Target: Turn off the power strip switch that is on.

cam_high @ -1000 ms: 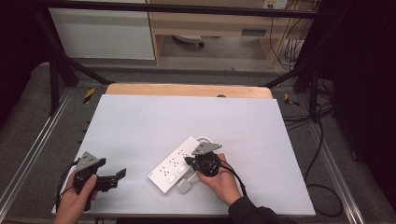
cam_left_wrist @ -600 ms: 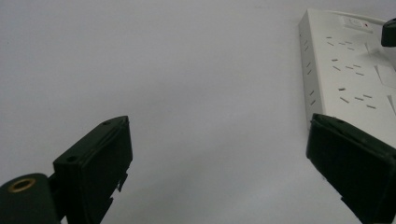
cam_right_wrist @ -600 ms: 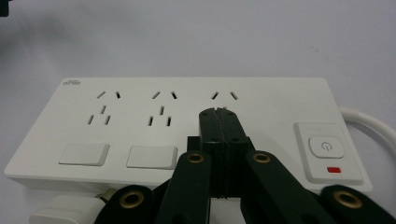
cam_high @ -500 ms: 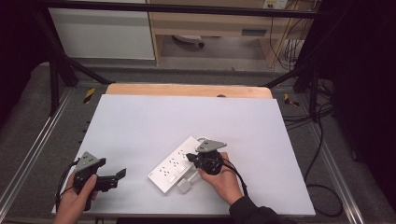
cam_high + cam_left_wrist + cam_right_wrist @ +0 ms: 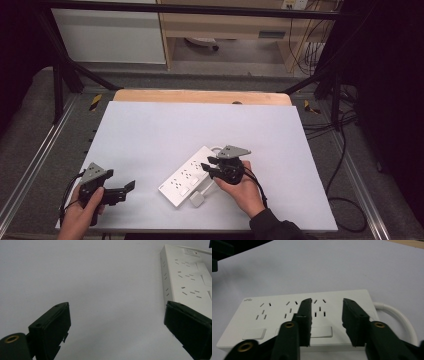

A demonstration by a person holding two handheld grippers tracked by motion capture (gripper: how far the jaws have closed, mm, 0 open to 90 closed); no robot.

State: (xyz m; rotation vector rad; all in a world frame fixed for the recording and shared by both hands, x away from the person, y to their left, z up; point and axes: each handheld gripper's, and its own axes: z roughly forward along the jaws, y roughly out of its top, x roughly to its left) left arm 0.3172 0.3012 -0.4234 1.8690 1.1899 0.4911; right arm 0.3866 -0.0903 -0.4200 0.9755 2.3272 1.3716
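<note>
Opening just now with nothing gripped, the right claw (image 5: pixel 325 322) hovers half open right over the long white plastic power strip (image 5: pixel 192 176), which lies slantwise mid-table, while the wide-open, empty left claw (image 5: pixel 127 191) waits farther left of it.

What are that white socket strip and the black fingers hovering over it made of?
The power strip looks like moulded plastic: smooth, slightly glossy white, with crisp slots and flush rocker switches. The right gripper has fingers that look like matt black plastic or rubber-faced pads; which one is unclear. Brass-coloured rings sit at their bases.
</note>
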